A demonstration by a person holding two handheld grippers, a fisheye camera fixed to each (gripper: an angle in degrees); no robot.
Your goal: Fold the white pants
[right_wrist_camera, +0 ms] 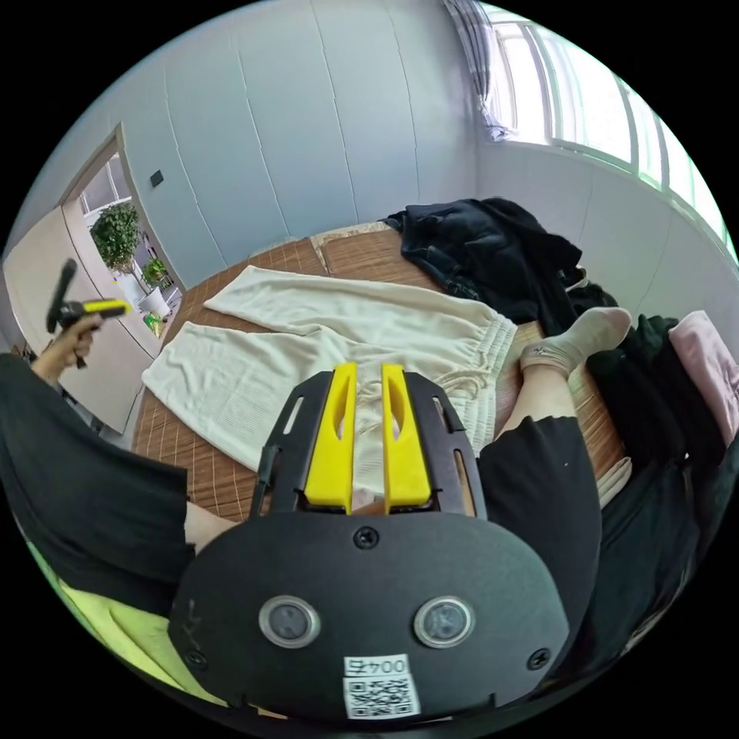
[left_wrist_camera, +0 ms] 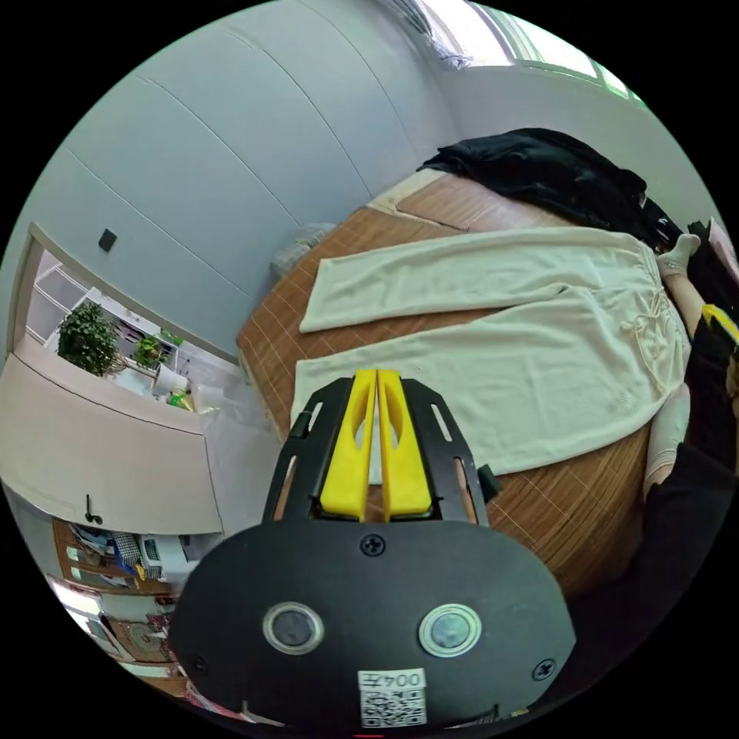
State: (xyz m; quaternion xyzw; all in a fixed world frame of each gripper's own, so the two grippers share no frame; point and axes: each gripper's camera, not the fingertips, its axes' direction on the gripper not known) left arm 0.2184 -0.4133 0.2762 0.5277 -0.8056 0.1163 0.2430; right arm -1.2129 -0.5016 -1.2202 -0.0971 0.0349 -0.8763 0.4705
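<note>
Bamboo mat [left_wrist_camera: 593, 508] covers the raised surface from wall side to the near edge; everything else lies on it. In the right gripper view the same mat [right_wrist_camera: 177, 454] shows at the lower left under the pants.

White pants [left_wrist_camera: 539, 339] lie flat and fully spread on the mat, legs apart in a V, hems toward the wall end, waistband with drawstring toward the person. In the right gripper view the pants [right_wrist_camera: 308, 339] run from the waistband at centre right out to the two hems at left.

Black clothes pile [left_wrist_camera: 554, 173] sits beyond the pants at the far end of the mat, just beside the far leg and waistband. Same pile [right_wrist_camera: 493, 254] in the right gripper view, near a pink folded item [right_wrist_camera: 708, 362] at the right edge.

Person sits at the waistband end: black-clad knee and a socked foot [right_wrist_camera: 577, 339] just beside the waistband.

Left gripper [left_wrist_camera: 376, 377]: yellow jaws nearly pressed together, thin slit only, nothing pinched. It hovers above the hem edge of the near leg, contact not visible. It also shows held in a hand [right_wrist_camera: 73, 331] at the far left, off the mat, apart from the pants.

Right gripper [right_wrist_camera: 369, 373]: jaws slightly spread, narrow gap, holding nothing. It sits over the waistband/drawstring area, pants directly ahead of it.
</note>
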